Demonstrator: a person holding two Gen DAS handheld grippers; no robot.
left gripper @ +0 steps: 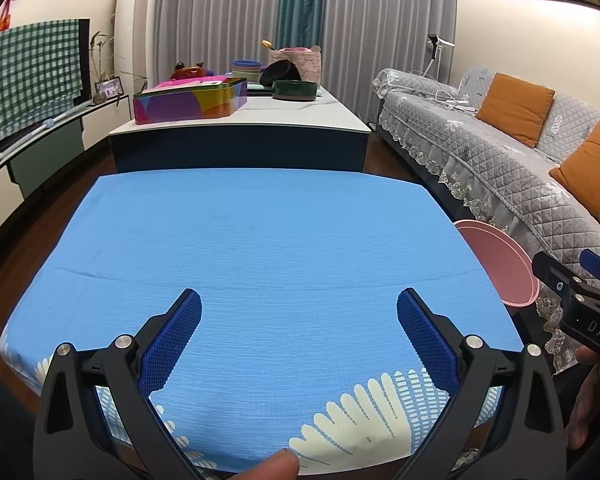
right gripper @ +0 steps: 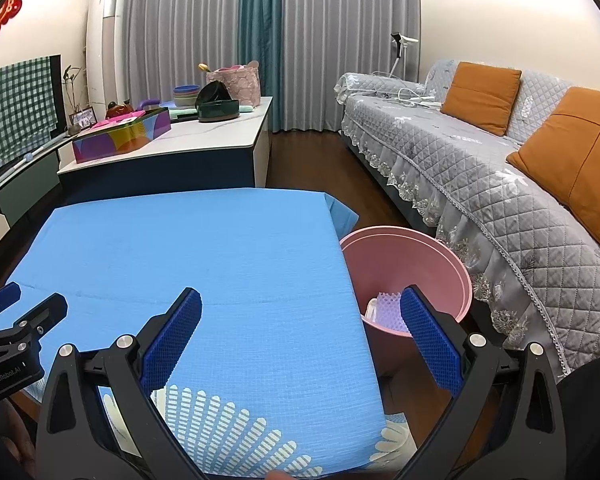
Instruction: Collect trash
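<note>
Left gripper [left gripper: 299, 312]: nearest the lens, jaws spread wide, blue textured pads [left gripper: 176, 340] holding nothing, poised above the blue tablecloth [left gripper: 260, 248]; a fingertip [left gripper: 278, 465] shows at the bottom edge of that view. Right gripper [right gripper: 301, 312]: jaws likewise spread wide and holding nothing, left pad over the cloth, right pad in front of the bin's rim. Blue tablecloth: covers the near table, white feather-like print [left gripper: 364, 424] at its near edge. Grey quilted sofa [right gripper: 480, 168]: along the right wall, lace-trimmed cover, two orange cushions [right gripper: 480, 94]. Coffee table [left gripper: 260, 120]: white top, dark base, beyond the near table, bearing a multicoloured box [left gripper: 188, 102], a dark green round container [left gripper: 294, 90], stacked bowls [left gripper: 246, 69] and a pink fabric basket [left gripper: 300, 62]. Pink waste bin [right gripper: 416, 256]: on the floor between near table and sofa, just beside the table's right edge. Trash: a white lattice-patterned piece [right gripper: 386, 304] lies inside the bin at its bottom, partly hidden by the right pad.
</note>
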